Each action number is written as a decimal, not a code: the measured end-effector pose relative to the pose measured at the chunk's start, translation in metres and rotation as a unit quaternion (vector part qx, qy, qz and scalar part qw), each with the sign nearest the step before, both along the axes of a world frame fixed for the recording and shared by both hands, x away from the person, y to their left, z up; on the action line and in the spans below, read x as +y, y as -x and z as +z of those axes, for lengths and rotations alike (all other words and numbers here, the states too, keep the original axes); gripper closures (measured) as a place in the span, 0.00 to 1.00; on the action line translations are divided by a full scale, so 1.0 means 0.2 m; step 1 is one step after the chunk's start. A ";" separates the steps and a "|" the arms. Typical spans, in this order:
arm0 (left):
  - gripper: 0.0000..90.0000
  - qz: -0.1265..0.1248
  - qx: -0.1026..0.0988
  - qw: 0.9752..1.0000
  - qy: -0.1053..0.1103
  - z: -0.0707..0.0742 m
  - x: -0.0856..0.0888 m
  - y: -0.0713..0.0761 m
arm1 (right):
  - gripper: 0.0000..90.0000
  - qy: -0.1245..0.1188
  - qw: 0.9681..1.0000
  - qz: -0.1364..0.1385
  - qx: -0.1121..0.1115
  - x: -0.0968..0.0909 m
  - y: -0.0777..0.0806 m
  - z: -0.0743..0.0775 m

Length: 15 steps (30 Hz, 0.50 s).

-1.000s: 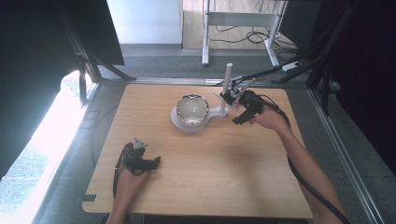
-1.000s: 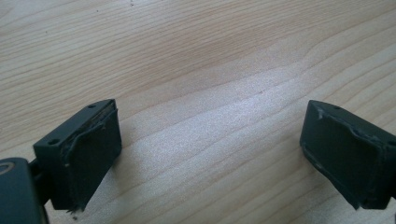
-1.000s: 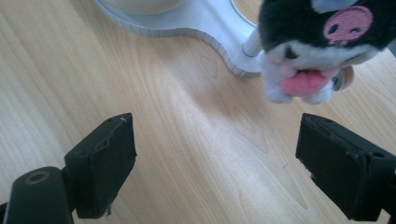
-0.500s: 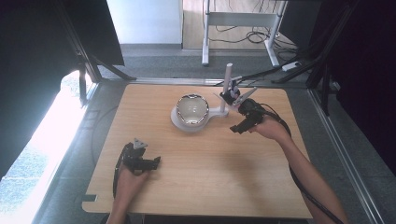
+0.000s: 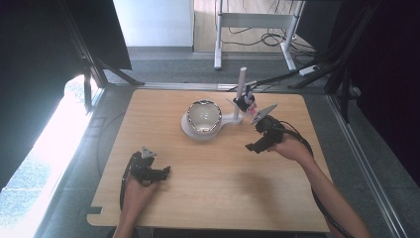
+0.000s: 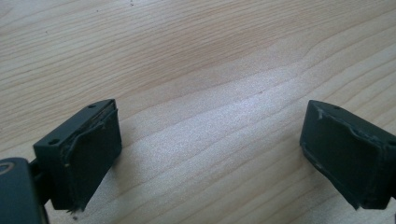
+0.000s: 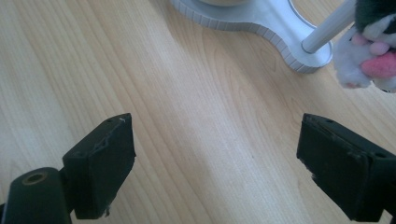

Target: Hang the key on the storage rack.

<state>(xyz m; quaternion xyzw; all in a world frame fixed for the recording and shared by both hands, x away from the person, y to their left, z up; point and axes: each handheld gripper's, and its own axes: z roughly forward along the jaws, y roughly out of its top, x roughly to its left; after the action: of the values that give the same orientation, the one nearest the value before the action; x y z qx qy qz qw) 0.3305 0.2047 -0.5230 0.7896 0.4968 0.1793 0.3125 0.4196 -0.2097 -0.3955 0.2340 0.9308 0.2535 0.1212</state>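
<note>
Wooden table [image 5: 213,198], two empty claws spread wide.
Fluffy toy [image 5: 243,102] hangs on the white stand's [image 5: 233,119] pole, near the right claw [image 5: 259,140]; a careless bump might tip it. Left claw [image 5: 148,171] rests far away.

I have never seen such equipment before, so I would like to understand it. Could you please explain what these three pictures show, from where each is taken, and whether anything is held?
There is no robot here. A person sits at a wooden table and holds a pair of hand tongs in each hand. The high view looks down from above: the left tongs are near the front, the right tongs farther back. The other two pictures come from small cameras riding on the tongs, looking along their black jaws. On the table stands a white stand with a shiny bowl and an upright post, where a small plush toy hangs. Both tongs are open and hold nothing.
</note>
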 end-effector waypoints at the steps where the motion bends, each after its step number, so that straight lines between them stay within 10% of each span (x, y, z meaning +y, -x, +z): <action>1: 0.06 0.001 0.000 1.000 0.000 0.00 0.00 0.00 | 0.13 -0.002 1.000 0.001 -0.003 0.00 0.01 0.00; 15: 0.06 0.001 0.001 1.000 0.001 0.00 0.00 0.00 | 0.12 -0.015 1.000 0.007 -0.021 -0.04 0.18 -0.05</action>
<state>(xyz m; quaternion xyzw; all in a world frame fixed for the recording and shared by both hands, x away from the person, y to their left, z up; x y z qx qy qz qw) 0.3304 0.2046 -0.5229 0.7890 0.4979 0.1781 0.3128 0.3845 -0.2180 -0.4061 0.2243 0.9255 0.2736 0.1356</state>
